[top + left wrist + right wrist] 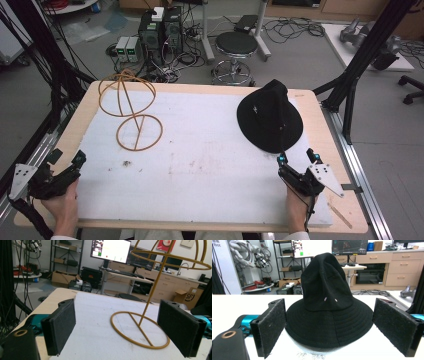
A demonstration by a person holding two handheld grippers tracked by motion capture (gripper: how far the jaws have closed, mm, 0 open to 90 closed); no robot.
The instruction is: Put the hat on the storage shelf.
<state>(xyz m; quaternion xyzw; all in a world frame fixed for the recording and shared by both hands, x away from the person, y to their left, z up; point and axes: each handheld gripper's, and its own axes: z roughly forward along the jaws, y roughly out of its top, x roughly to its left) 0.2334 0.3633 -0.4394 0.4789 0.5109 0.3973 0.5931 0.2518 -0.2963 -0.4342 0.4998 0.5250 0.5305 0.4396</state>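
Hat [270,117] is sitting brim-down at the desk's [210,150] far right, just ahead of the right gripper [298,160], whose jaws are standing spread and empty. Left gripper [67,159] is resting at the near left edge, jaws likewise spread, facing the wire stand [131,107]. Judged soft, light and floppy, the hat is best pinched at the brim or the crown's peak; fabric may sag.
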